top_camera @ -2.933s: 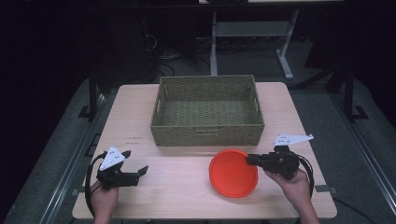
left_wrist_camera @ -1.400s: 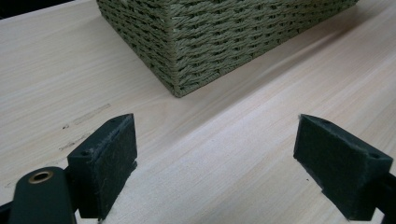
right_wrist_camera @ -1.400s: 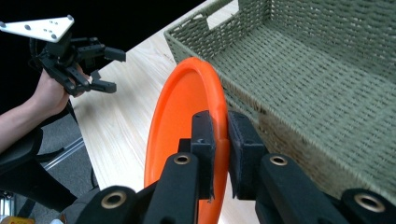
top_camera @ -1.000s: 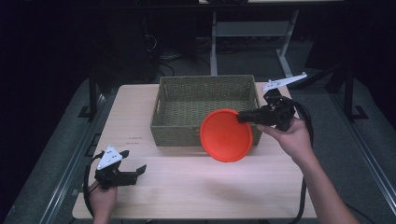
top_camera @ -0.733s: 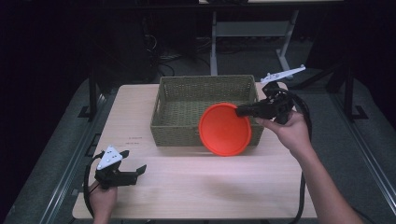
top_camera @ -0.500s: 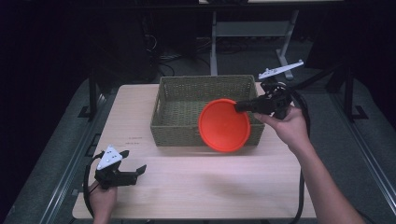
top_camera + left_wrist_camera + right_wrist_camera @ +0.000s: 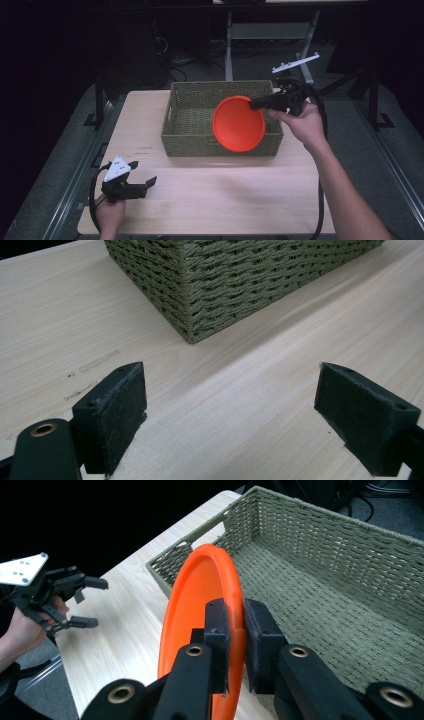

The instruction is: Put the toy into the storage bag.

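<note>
An orange plate (image 7: 238, 123) hangs tilted on edge above the right front part of the woven basket (image 7: 190, 141). My right gripper (image 7: 253, 104) is shut on the plate's rim, and in the right gripper view the two pads pinch the orange rim (image 7: 207, 575) over the basket's inside (image 7: 320, 580). My left gripper (image 7: 146, 183) rests on the table near the front left corner, jaws open with nothing between them. In the left gripper view its pads (image 7: 112, 412) stand wide apart above the bare wood, facing a corner of the basket (image 7: 225, 285).
The light wooden table (image 7: 225, 195) has free room in front of the basket. A metal stand (image 7: 265, 30) and cables lie on the dark floor behind the table. The left gripper (image 7: 82, 602) and its hand appear far off in the right gripper view.
My right gripper has lifted the orange plate off the table and carried it back over the basket, tilting it on edge. The left gripper has stayed in place.
</note>
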`<state>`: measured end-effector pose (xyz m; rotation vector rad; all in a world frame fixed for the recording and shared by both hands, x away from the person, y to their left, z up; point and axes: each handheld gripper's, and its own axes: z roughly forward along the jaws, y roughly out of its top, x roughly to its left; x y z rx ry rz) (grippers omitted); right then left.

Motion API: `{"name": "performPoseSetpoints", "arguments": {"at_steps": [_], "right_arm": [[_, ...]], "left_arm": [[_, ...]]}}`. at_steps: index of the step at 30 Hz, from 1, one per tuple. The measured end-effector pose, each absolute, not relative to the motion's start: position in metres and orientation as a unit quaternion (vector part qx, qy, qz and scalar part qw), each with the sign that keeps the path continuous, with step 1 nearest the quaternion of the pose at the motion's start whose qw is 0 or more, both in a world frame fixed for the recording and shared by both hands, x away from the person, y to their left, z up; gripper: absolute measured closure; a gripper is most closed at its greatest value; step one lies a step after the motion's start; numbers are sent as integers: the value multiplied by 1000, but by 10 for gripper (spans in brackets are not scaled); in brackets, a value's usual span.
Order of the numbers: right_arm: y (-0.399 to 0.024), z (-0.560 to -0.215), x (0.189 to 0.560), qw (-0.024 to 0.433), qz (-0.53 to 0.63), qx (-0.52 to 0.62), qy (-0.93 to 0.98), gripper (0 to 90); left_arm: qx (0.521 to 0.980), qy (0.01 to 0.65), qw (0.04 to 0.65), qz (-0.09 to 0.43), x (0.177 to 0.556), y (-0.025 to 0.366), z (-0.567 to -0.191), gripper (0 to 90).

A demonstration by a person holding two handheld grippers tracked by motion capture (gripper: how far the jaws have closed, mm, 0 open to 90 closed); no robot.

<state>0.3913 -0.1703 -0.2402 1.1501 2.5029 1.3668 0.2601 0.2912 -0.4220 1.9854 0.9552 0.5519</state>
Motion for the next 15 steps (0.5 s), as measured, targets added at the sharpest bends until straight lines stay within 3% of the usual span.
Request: {"name": "performPoseSetpoints", "arguments": {"at_steps": [15], "right_arm": [[-168,-242,414,32,442,393,806,812]], "left_arm": [[794,379,421,219,260,291,-422,128]]}}
